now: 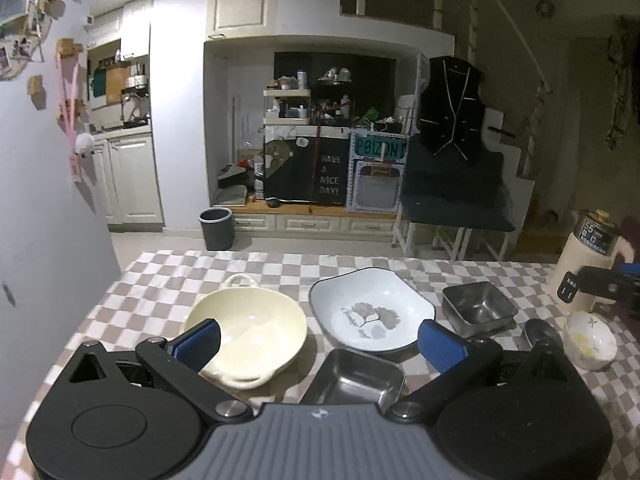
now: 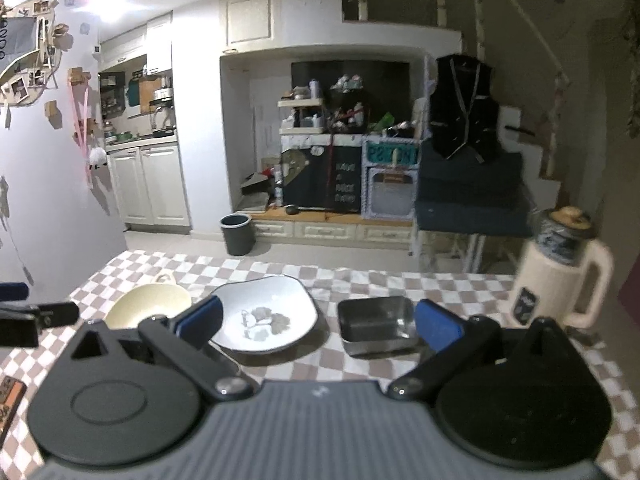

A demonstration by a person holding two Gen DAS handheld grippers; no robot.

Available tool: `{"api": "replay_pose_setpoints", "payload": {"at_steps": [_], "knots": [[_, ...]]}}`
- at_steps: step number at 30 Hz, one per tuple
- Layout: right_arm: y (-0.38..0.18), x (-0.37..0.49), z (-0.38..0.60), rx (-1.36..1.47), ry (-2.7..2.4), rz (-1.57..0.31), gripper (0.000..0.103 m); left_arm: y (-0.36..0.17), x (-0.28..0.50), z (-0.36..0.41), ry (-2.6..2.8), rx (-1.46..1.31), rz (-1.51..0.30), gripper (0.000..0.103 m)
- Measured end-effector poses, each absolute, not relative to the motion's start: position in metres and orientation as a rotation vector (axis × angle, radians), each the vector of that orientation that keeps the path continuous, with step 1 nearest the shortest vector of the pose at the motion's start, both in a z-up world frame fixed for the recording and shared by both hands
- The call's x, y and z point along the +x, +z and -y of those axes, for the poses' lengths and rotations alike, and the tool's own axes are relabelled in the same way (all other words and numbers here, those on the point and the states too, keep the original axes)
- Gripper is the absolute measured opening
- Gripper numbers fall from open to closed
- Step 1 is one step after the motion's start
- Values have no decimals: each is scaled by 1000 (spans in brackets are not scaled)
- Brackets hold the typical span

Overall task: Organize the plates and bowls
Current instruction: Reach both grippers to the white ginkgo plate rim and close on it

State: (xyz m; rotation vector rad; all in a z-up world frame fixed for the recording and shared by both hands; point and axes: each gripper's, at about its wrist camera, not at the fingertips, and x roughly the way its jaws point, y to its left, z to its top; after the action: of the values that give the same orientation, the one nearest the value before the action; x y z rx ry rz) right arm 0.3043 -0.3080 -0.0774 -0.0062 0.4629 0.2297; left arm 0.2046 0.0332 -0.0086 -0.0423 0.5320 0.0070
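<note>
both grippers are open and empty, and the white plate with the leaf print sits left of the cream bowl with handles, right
Not quite. The white plate with the leaf print sits to the right of the cream bowl with handles, not left; the left wrist view shows this clearly. The rest holds: the left gripper and right gripper both have their jaws spread wide with nothing between them.

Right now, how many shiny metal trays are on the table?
2. One metal tray sits nearest, just ahead of the left gripper. The other tray sits farther right, beside the white plate. More may be hidden.
</note>
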Motion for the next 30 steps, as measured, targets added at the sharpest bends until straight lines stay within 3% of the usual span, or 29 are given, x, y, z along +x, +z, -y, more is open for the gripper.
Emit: {"api": "replay_pose_setpoints", "payload": {"at_steps": [8, 12, 16, 19, 20, 22, 25, 30], "knots": [[-119, 406, 313, 173, 340, -525, 103, -38, 264, -36, -58, -165, -527, 101], [-132, 456, 311, 174, 355, -536, 103, -57, 296, -40, -100, -230, -571, 88], [-147, 499, 301, 110, 344, -570, 103, -78, 320, -45, -133, -271, -608, 67], [-164, 537, 288, 69, 389, -667, 102, -93, 334, -51, -147, -301, -648, 58], [-170, 547, 282, 46, 402, -681, 98, -99, 339, -53, -152, -315, -663, 58], [-181, 567, 270, -17, 390, -715, 77, -108, 347, -56, -155, -350, -689, 57], [-199, 593, 257, -70, 358, -784, 61, -120, 358, -60, -159, -376, -724, 57], [-223, 617, 242, -92, 343, -895, 49, -125, 370, -59, -127, -333, -743, 56]]}}
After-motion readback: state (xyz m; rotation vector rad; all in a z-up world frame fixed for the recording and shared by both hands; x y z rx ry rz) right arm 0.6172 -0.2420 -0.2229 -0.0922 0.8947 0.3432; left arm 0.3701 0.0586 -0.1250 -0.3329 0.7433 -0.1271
